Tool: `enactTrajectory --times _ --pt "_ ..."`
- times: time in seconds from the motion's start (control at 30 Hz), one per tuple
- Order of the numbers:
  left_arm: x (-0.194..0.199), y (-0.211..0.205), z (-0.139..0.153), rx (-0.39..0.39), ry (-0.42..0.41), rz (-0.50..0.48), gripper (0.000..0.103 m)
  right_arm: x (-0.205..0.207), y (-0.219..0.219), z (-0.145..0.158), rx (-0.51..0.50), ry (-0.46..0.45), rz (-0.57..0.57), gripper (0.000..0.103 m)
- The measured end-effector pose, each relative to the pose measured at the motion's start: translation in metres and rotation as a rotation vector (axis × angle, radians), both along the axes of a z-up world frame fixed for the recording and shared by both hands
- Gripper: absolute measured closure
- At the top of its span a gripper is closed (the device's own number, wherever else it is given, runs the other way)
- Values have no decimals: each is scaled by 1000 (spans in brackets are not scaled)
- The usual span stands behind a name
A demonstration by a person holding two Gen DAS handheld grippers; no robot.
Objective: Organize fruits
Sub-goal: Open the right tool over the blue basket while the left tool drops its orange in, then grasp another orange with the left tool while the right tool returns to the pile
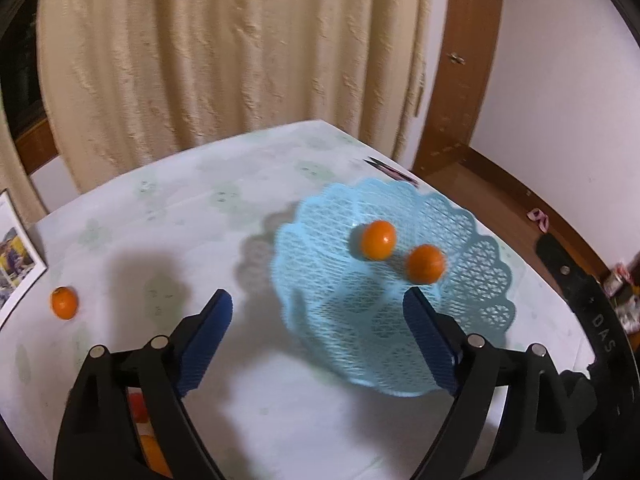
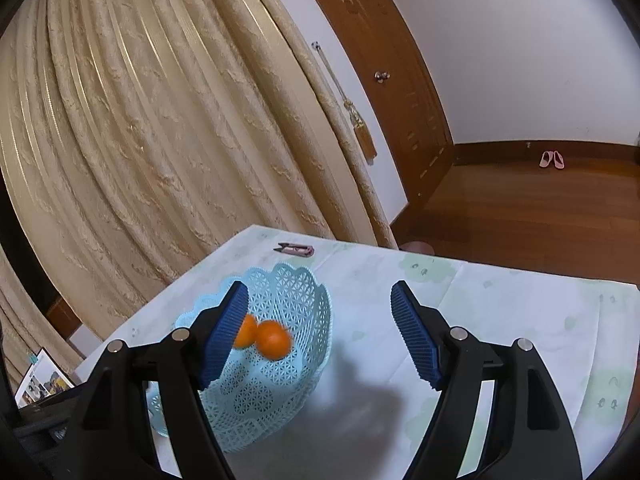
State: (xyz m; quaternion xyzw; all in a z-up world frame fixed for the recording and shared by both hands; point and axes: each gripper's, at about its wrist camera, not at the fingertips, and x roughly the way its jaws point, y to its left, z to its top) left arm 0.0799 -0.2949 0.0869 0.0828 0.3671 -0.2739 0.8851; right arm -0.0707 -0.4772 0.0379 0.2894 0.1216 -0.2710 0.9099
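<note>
A light blue lattice basket (image 1: 472, 280) (image 2: 296, 292) sits on the table with two small oranges in it, one (image 1: 378, 239) (image 2: 245, 330) beside the other (image 1: 425, 264) (image 2: 274, 339). A third orange (image 1: 64, 302) lies on the cloth at the far left. More orange fruit (image 1: 154, 454) shows low behind the left finger. My left gripper (image 1: 318, 306) is open over the basket's near left rim, nothing between its blue pads. My right gripper (image 2: 319, 300) is open too, empty, its left pad (image 2: 226, 332) in front of the basket.
The table (image 1: 192, 208) (image 2: 500, 312) has a pale floral cloth. Small pink clippers (image 2: 295, 249) (image 1: 394, 171) lie near its far edge. A photo print (image 1: 12, 256) (image 2: 44, 384) lies at the left edge. Curtains (image 2: 160, 120) hang behind, wooden floor with pink slippers (image 2: 552, 159) to the right.
</note>
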Motion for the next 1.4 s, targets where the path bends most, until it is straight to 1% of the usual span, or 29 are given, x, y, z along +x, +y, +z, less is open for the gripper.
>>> enactTrajectory --times 0.07,0.17,0.33,0.53,0.7,0.9,1.03,1.17,1.27,1.4 --pt "2 10 5 -5 -16 23 13 -2 3 2 -17 -13 -3 21" --pt "3 29 13 -7 -46 69 12 -3 8 5 -48 -25 2 21" --pt "8 58 23 -17 -70 128 11 -3 13 7 -76 -33 13 20" --pt "22 93 26 -18 -76 200 11 -2 18 7 -99 -23 16 20" --pt "40 127 23 -4 -68 275 11 4 23 7 -127 1 33 20" --pt "76 173 6 21 -27 382 11 14 34 5 -171 43 58 20" --pt "104 202 -14 49 38 438 11 20 38 3 -197 67 62 20" --pt "126 225 -34 50 104 471 11 26 44 1 -228 94 68 20" --pt "134 233 -44 41 136 482 11 30 48 -1 -248 113 74 20" --pt "144 236 -55 35 162 474 11 34 53 -3 -272 131 77 20"
